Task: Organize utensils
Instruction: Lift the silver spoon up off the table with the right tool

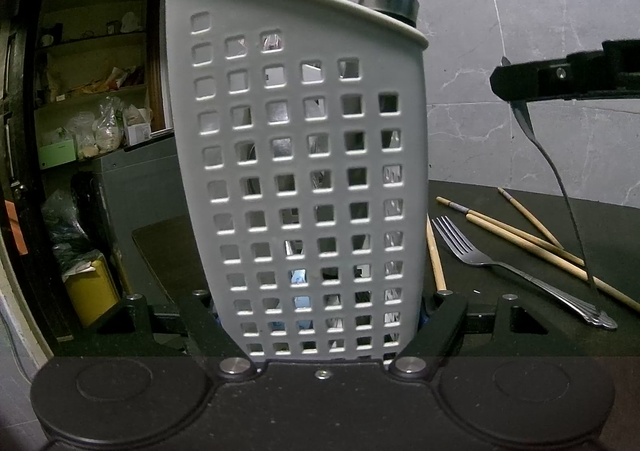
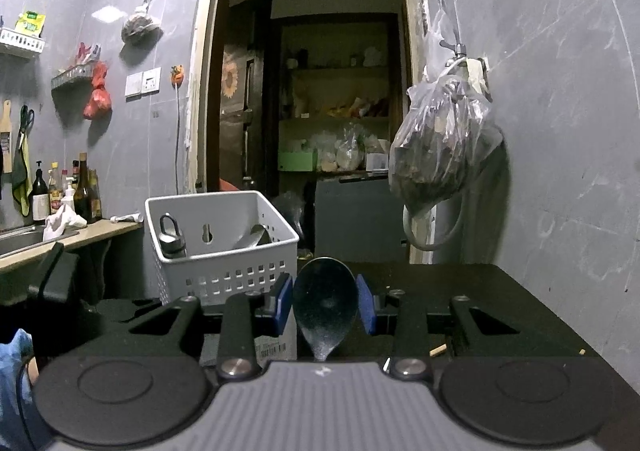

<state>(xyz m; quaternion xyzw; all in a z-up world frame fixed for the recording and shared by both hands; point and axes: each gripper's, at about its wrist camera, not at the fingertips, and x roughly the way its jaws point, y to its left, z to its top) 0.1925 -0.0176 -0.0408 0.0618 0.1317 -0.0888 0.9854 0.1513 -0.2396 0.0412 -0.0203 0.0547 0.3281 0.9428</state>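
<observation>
Left wrist view: left gripper (image 1: 320,325) clamped on white perforated caddy (image 1: 296,171), steadying it on dark table (image 1: 520,291). Right gripper (image 2: 325,305) pinching spoon (image 2: 325,299) by the bowl, handle hanging down, just right of caddy. Step: loading spoon. Next: lift over rim, drop in. Fork (image 1: 516,271) and chopsticks (image 1: 532,239) left on table.

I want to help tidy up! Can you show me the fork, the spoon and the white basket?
fork (image 1: 460,241), left wrist view, on its tines.
spoon (image 2: 325,301), right wrist view, middle of its bowl.
white basket (image 2: 224,267), right wrist view, its front wall.
</observation>
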